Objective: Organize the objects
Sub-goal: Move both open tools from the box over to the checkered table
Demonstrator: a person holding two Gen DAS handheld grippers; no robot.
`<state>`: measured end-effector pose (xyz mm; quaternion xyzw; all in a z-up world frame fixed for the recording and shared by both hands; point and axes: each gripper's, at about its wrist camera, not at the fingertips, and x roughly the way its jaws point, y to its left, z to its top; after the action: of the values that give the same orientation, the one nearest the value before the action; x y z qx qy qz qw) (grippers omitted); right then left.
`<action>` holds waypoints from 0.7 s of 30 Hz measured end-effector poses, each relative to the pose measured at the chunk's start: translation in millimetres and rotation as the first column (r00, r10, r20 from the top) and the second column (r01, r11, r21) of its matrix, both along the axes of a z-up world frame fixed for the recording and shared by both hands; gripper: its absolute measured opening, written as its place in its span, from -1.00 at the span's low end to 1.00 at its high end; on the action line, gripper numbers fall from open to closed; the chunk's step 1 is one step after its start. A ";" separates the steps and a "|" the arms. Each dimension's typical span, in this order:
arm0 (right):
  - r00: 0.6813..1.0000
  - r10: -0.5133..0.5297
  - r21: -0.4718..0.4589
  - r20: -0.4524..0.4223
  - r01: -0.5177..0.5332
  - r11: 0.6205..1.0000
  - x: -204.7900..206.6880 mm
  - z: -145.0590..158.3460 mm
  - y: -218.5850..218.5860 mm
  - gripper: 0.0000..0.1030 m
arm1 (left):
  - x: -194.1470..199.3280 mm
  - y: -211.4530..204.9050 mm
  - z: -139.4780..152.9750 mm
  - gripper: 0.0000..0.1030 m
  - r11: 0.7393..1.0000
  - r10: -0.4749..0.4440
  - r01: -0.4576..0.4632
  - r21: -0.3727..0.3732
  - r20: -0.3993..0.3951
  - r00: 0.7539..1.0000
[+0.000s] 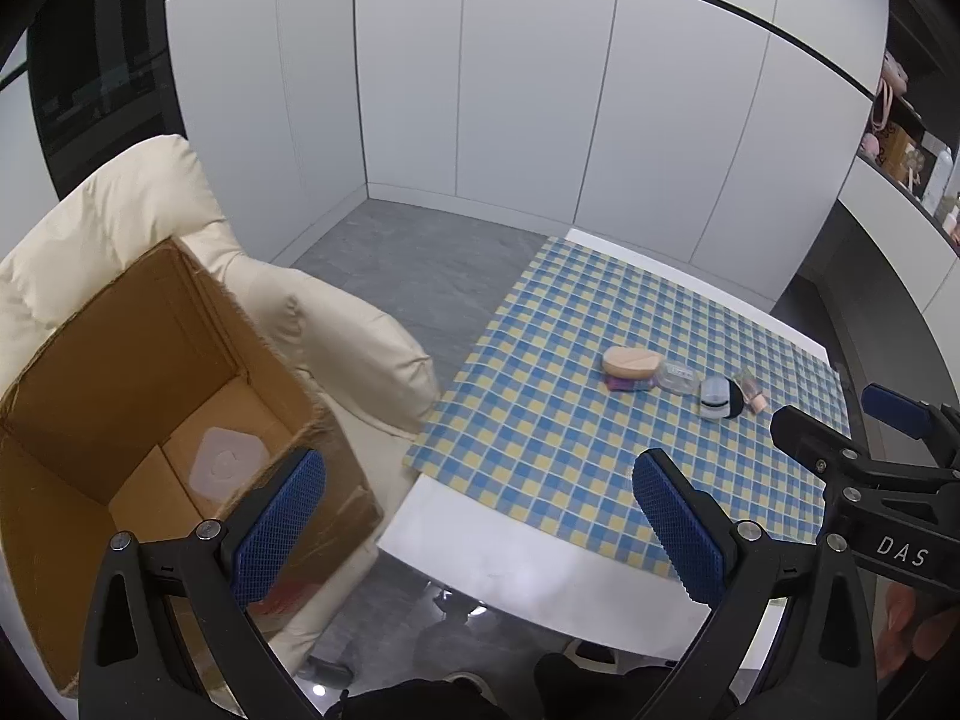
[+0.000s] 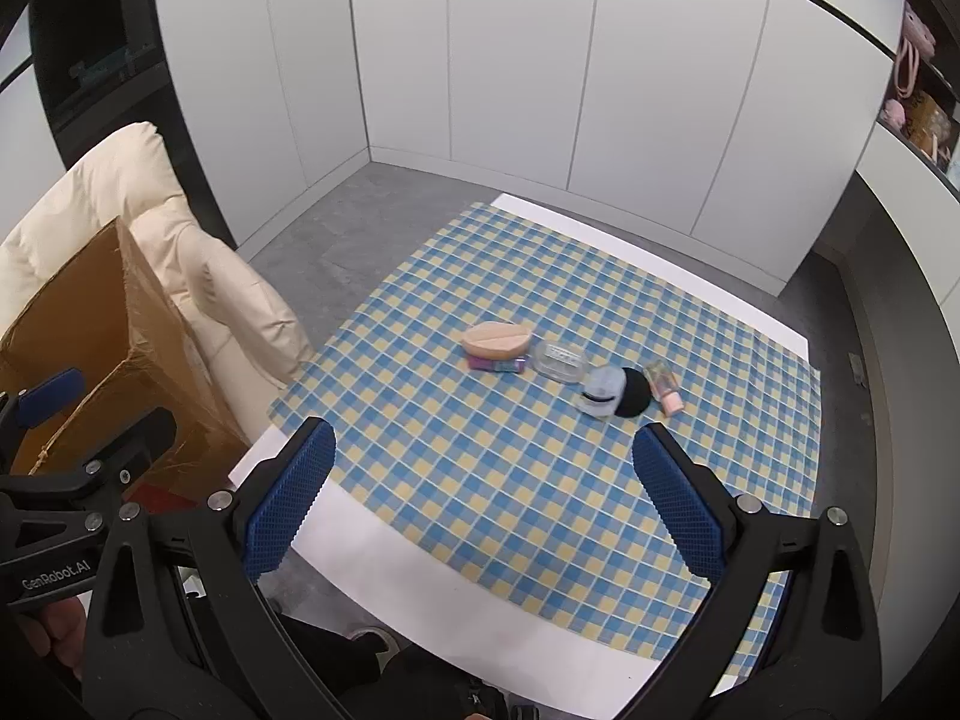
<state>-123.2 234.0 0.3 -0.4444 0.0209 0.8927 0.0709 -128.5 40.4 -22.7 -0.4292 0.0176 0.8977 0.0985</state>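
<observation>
Small toiletries lie in a row on the blue-and-yellow checked cloth (image 2: 480, 480): a peach sponge (image 2: 497, 339) on a purple item (image 2: 497, 365), a clear case (image 2: 559, 360), a pale blue item (image 2: 600, 397), a black puff (image 2: 635, 399) and a small pink bottle (image 2: 663, 387). The sponge also shows in the left wrist view (image 1: 633, 361). An open cardboard box (image 1: 138, 396) stands on the cream armchair (image 1: 336, 336), with a white lid-like piece (image 1: 227, 463) inside. My left gripper (image 1: 480, 516) is open and empty by the table's near left corner. My right gripper (image 2: 483, 492) is open and empty above the cloth's near part.
The white table (image 2: 420, 594) has its near edge just under the grippers. White cabinets (image 2: 510, 78) line the back. Shelves with bags and boxes (image 2: 918, 96) are at the far right. Grey floor (image 2: 336, 234) lies between armchair and table.
</observation>
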 end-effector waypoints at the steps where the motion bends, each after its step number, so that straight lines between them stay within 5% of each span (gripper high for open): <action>1: 1.000 -0.006 0.000 0.001 0.006 1.000 1.6 -0.3 3.4 0.96 | -0.2 2.5 -0.2 0.99 1.000 -0.004 0.004 0.001 0.000 1.000; 21: 0.996 -0.086 0.009 0.003 0.086 0.996 27.7 -0.6 52.7 0.96 | 2.0 60.4 0.5 0.99 0.995 -0.102 0.102 -0.009 -0.001 0.995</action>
<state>-95.5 286.8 -0.3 -0.4442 0.0359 0.8883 0.1114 -126.5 100.8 -22.3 -0.4274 0.0438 0.8917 0.1423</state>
